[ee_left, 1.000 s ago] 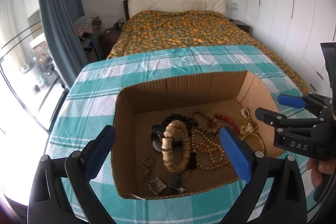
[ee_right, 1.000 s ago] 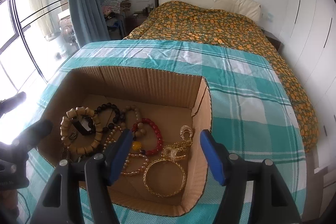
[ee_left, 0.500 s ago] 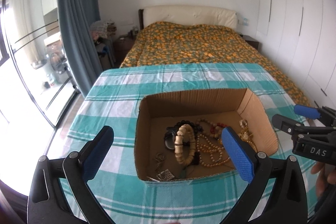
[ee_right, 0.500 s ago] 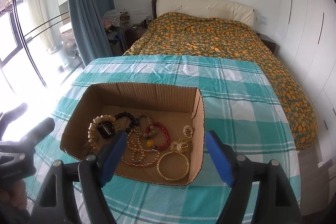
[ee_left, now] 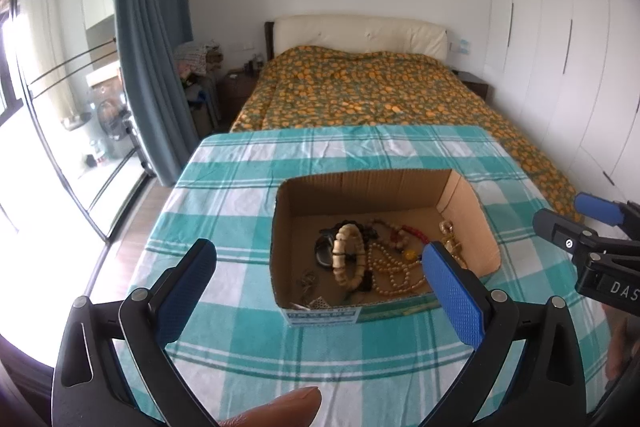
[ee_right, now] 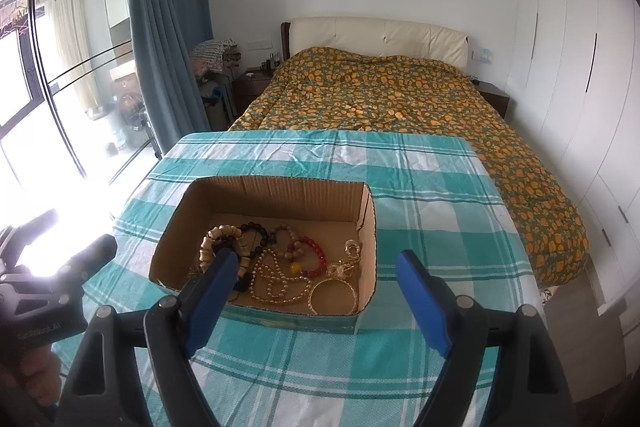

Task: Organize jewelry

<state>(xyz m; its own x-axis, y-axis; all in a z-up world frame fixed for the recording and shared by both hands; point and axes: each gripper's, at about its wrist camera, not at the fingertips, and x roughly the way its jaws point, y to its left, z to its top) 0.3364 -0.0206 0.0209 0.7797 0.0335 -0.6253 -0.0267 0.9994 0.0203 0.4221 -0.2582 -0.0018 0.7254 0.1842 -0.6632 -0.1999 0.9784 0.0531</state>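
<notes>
Both grippers have pulled back and up since a second ago; box [ee_left: 384, 239] now smaller, lower centre of frame on the checked cloth [ee_left: 248, 343]. Left gripper [ee_left: 320, 291] and right gripper [ee_right: 316, 299] gape wide, holding nothing. Looks like the finish, or a pause between picks. Jewelry [ee_right: 280, 263] sits tangled in the box: beads, gold bangle [ee_right: 334, 295] lower right. If you go on, descend onto one loose piece.

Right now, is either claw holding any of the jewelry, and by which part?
Nothing is held. The left claw and right claw are both open and empty, above the tablecloth short of the cardboard box; the jewelry lies inside it.
</notes>
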